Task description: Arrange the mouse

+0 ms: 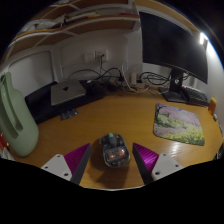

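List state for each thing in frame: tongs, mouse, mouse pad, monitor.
tongs: about the mouse, contact not discernible
mouse: between the pink pads, on the wooden desk
mouse pad: flat on the desk, beyond the tongs, bare
monitor: upright at the back of the desk, screen dark

Desk [110, 115]: I see bare wood.
Mousepad [179, 124]: I note a printed landscape, lying flat.
Monitor [172, 45]: dark.
Silver box [67, 93]: by the cables [120, 80].
Green chair [15, 115]: at desk edge.
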A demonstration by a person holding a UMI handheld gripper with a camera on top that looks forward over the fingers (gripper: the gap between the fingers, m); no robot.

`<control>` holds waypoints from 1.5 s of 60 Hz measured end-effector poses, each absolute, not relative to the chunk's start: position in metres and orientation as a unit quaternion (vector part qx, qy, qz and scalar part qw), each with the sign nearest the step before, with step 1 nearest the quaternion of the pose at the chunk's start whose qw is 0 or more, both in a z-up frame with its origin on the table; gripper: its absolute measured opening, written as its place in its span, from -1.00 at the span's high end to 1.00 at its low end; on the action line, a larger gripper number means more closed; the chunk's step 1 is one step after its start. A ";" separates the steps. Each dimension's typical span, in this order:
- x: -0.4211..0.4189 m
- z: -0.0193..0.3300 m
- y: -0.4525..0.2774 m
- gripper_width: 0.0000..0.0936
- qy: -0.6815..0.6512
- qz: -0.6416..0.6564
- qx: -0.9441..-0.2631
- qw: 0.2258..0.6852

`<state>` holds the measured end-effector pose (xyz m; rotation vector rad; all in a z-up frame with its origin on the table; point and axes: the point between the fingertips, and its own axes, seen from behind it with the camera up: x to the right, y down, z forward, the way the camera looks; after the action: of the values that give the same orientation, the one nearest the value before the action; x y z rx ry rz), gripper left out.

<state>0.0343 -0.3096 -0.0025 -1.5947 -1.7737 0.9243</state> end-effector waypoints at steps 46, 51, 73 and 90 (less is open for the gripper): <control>0.011 0.000 -0.279 0.13 -0.650 0.315 -0.634 0.278; -0.002 0.033 -0.262 0.13 -0.635 0.327 -0.637 0.289; -0.098 0.113 -0.076 0.13 -0.589 0.312 -0.642 0.378; -0.107 0.001 -0.013 0.13 -0.613 0.280 -0.661 0.330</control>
<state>-0.1074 -0.0133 0.0009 -1.7299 -1.6025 0.7329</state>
